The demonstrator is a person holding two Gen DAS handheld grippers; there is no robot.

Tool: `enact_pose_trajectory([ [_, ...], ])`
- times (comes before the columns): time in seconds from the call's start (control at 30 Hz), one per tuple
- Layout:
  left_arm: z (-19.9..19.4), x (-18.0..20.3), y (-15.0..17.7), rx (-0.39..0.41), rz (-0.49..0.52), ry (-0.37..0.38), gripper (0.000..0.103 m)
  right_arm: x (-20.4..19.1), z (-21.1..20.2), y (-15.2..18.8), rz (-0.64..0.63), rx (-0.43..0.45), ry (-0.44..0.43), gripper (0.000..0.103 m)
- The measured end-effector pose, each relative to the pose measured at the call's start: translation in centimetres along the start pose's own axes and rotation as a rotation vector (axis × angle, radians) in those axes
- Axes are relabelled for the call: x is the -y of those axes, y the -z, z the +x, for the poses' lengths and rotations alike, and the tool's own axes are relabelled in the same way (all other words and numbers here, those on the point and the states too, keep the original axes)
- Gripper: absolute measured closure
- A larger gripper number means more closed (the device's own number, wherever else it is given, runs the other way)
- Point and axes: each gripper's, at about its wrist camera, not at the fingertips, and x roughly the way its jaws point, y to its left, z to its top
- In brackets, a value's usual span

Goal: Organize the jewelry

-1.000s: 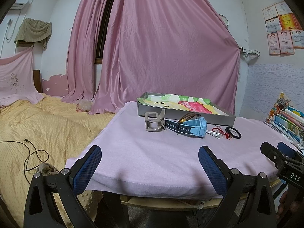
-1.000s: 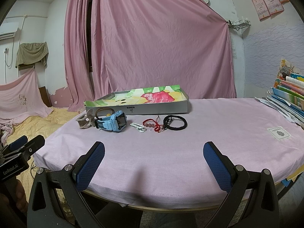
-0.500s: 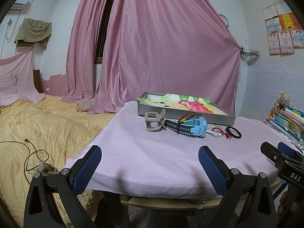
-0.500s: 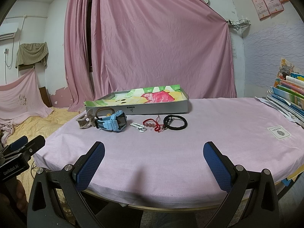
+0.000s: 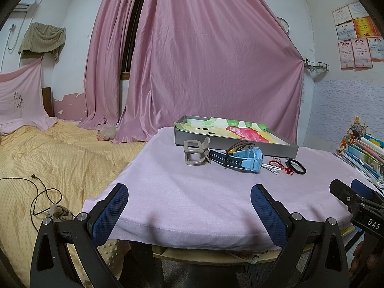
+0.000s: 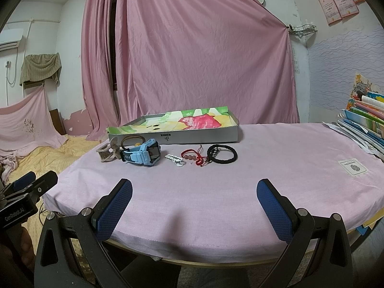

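Left to right across the round table, draped in a pink cloth (image 6: 276, 168): the left gripper (image 5: 189, 207), fingers spread wide and empty, held at the near edge; a beige watch case (image 5: 195, 152) standing on the cloth; a brown hair tie (image 6: 132, 141) just behind it; a light blue smartwatch (image 6: 144, 154) lying on its side, strap toward the beige case; a white hair clip (image 6: 174, 159); a red cord bracelet with pink beads (image 6: 194, 156); a black braided bracelet (image 6: 222, 153), touching the red cord; the right gripper (image 6: 194, 206), fingers likewise wide apart and holding nothing, also at the near edge. Behind the row sits a shallow grey box (image 6: 204, 137), its floor lined with a colourful printed sheet; apart from a few small dark marks of uncertain nature, no jewelry is visible inside. Judged from this layout, the organizing is not yet begun: every piece lies on the cloth in front of the box, well apart from both grippers; all remain to be moved.
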Motion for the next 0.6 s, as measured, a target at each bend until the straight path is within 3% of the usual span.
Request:
enact_pose_trajectory([
  [0.6, 0.03, -0.07, 0.15, -0.003, 0.0, 0.001, 0.001, -0.1, -0.41, -0.1, 0.001, -0.003, 0.0, 0.001],
])
